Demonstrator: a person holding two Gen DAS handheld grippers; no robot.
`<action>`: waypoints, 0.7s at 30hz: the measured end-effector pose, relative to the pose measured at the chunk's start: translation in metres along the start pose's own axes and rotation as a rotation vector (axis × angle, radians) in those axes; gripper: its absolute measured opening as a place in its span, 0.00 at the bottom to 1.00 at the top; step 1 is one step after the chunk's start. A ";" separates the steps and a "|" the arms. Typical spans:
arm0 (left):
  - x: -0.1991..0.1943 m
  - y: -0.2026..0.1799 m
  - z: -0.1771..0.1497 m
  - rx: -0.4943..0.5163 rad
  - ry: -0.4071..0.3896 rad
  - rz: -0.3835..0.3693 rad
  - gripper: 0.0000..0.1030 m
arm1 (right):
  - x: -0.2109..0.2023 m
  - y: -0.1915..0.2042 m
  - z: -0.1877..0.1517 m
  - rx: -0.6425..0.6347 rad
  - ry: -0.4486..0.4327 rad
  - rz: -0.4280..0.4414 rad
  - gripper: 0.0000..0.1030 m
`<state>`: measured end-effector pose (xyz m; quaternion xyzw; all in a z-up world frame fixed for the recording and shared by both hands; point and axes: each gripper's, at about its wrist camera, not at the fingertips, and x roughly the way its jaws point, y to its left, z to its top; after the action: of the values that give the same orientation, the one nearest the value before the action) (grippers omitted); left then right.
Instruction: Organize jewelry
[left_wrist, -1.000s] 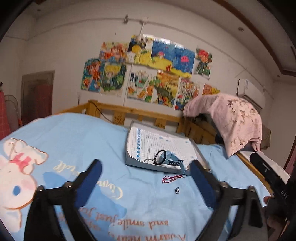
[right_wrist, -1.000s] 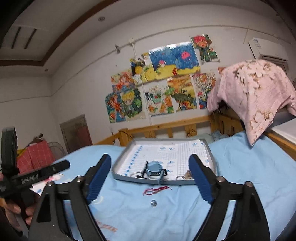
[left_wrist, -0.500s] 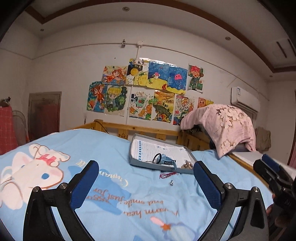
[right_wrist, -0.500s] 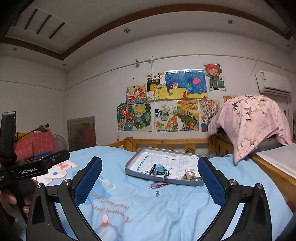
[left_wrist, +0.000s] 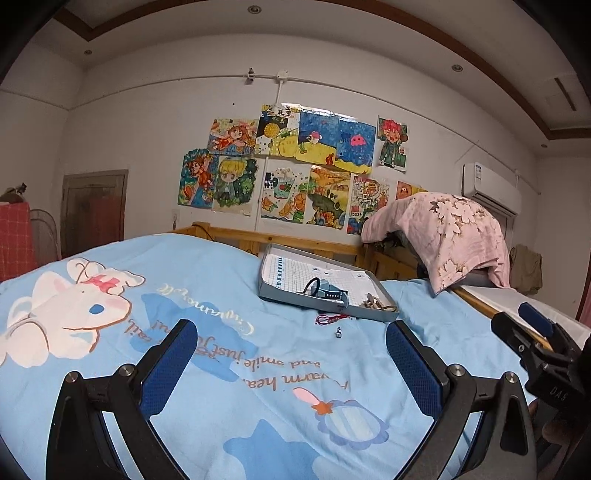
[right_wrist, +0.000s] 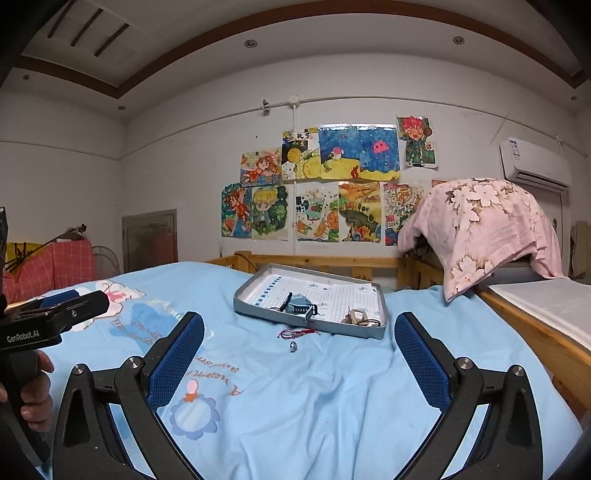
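Observation:
A grey tray (left_wrist: 295, 297) (right_wrist: 255, 311) lies on the blue bedsheet, lined with gridded paper. In it lie a blue watch (left_wrist: 328, 291) (right_wrist: 301, 306) and a pale bracelet (left_wrist: 373, 303) (right_wrist: 356, 317). In front of the tray on the sheet lie a red cord bracelet (left_wrist: 330, 318) (right_wrist: 299, 334) and a small silver ring (left_wrist: 338, 333) (right_wrist: 293, 346). My left gripper (left_wrist: 291, 354) is open and empty, well short of the ring. My right gripper (right_wrist: 299, 350) is open and empty, also held back from the ring.
The bed (left_wrist: 207, 280) has a wooden headboard rail (right_wrist: 325, 262) behind the tray. A pink floral quilt (right_wrist: 484, 225) hangs over a frame at right, next to a white mattress (right_wrist: 546, 302). Drawings cover the wall.
Both grippers have drawn back and risen from the tray; the tray and jewelry look smaller and farther. Both stay open and empty. The jewelry has not moved.

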<state>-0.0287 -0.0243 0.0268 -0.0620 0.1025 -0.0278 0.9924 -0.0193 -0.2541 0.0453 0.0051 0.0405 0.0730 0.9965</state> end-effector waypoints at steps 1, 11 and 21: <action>0.000 -0.001 0.000 0.004 0.001 0.002 1.00 | 0.000 -0.002 0.001 0.004 0.001 -0.002 0.98; 0.011 0.005 -0.002 -0.011 0.013 0.019 1.00 | 0.004 -0.004 0.000 0.037 0.001 -0.010 0.98; 0.054 0.018 0.001 -0.004 0.088 0.084 1.00 | 0.028 -0.007 0.024 -0.031 0.004 0.011 0.98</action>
<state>0.0246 -0.0104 0.0151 -0.0581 0.1488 0.0115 0.9871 0.0112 -0.2575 0.0671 -0.0102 0.0412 0.0789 0.9960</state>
